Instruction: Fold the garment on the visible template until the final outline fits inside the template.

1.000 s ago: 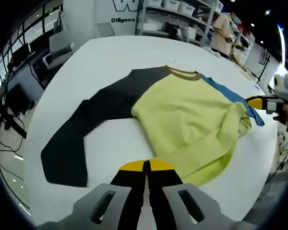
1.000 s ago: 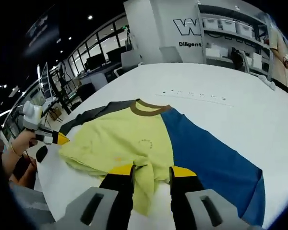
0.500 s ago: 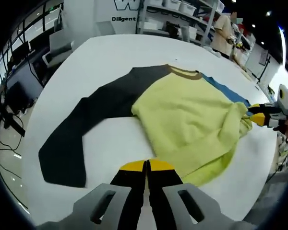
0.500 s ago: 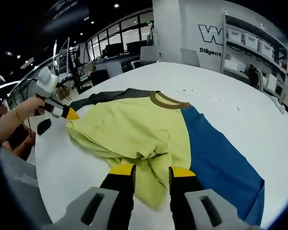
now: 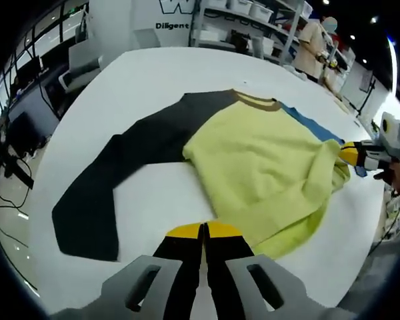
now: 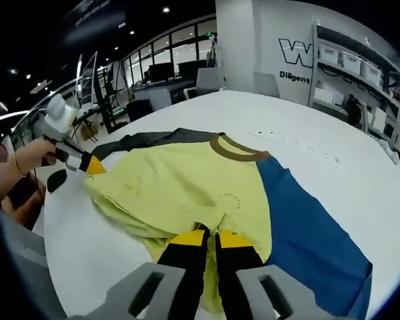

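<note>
Right tongs [image 6: 209,238] pinching garment [image 6: 187,193] hem; left tongs [image 5: 203,231] pressed together, empty; table [image 5: 153,73].

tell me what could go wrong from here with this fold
The right tongs are shut on a bunched wad of the yellow body; pulling it could drag the whole sweatshirt rather than fold it cleanly. The black sleeve lies far out near the white table edge and may slip off if the garment shifts.
</note>
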`<state>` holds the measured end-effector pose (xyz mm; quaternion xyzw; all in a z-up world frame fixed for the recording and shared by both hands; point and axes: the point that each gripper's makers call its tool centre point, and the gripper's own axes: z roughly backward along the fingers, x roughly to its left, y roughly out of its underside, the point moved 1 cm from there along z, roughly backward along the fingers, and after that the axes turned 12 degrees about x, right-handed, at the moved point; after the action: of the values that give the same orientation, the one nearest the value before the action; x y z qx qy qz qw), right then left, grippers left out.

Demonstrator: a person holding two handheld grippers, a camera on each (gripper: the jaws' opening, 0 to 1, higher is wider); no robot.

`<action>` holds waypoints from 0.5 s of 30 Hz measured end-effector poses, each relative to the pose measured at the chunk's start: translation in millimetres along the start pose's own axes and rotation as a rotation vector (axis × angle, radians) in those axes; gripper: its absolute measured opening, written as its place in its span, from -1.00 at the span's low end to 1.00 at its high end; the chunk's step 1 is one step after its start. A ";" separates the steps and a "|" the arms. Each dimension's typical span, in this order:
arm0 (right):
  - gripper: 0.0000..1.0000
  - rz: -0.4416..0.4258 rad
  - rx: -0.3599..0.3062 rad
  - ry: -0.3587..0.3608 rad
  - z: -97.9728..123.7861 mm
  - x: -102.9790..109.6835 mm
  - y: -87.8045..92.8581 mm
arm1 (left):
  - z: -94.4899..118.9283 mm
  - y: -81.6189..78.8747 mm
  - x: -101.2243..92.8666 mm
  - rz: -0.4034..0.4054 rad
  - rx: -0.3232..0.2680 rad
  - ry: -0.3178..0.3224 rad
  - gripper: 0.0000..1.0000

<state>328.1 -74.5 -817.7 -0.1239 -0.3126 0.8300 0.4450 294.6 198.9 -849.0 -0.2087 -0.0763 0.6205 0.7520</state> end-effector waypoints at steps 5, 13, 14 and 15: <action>-1.00 -0.027 -0.006 -0.004 -5.4 -2.4 -6.4 | -0.5 0.0 0.0 0.006 -0.001 0.004 -0.99; -1.00 -0.081 -0.007 0.002 -18.3 -9.2 -12.8 | -1.5 0.7 -0.9 0.011 0.002 0.011 -0.99; -1.00 -0.087 -0.007 0.004 -19.7 -10.0 -13.7 | -1.5 0.6 -0.9 0.010 0.002 0.011 -0.99; -1.00 -0.088 -0.005 0.007 -20.9 -10.7 -14.1 | -1.7 0.7 -1.0 0.010 0.002 0.011 -0.99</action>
<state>353.7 -68.9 -825.8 -0.1142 -0.3182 0.8084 0.4818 294.4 197.7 -850.7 -0.2114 -0.0706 0.6231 0.7497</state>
